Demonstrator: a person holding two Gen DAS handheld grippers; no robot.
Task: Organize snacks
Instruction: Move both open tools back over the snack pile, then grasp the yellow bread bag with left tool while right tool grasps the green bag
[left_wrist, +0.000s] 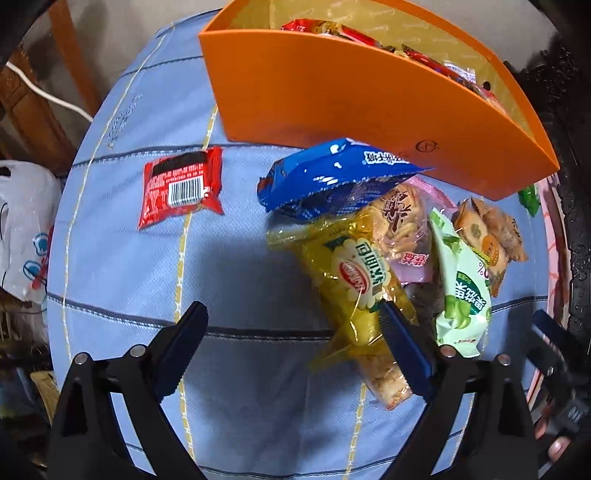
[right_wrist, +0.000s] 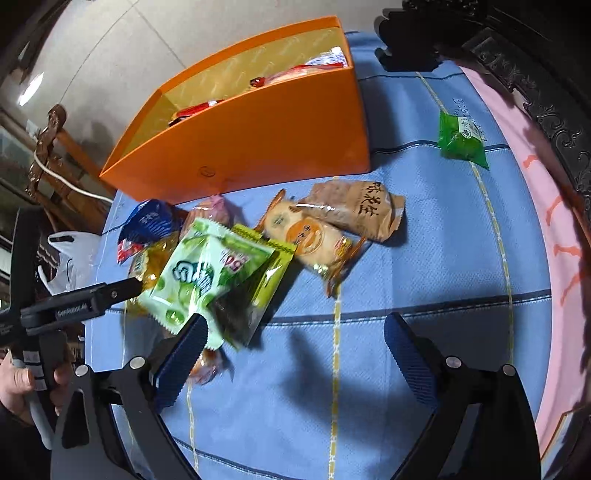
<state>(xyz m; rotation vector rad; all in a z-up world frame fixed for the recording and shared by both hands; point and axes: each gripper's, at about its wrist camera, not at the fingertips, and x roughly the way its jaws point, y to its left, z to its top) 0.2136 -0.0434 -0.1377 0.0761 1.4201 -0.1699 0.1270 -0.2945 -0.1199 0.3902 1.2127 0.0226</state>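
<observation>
We've got both grippers, left (left_wrist: 295, 349) & right (right_wrist: 295, 345), w/ jaws spread wide and gripping nothing above the snack pile (left_wrist: 388, 236) on the desk (left_wrist: 122, 266), prob. lining up 2 picks for the orange box (left_wrist: 332, 96) just behind.

**Snack count on the blue cloth**

One orange box (left_wrist: 332, 96) stands beyond the grippers, with several red-wrapped snacks inside, too crowded to count. One red packet (left_wrist: 181, 184) lies alone ahead of the left gripper (left_wrist: 291, 347). Ahead of the right gripper (right_wrist: 293, 345) lies one dark green packet (right_wrist: 461, 140). Between the two is a heap holding one blue packet (left_wrist: 332, 173), one yellow bread packet (left_wrist: 354, 288), two pale green packets (right_wrist: 207, 273), one orange cracker packet (right_wrist: 310, 236) and one brown packet (right_wrist: 354, 210).
</observation>
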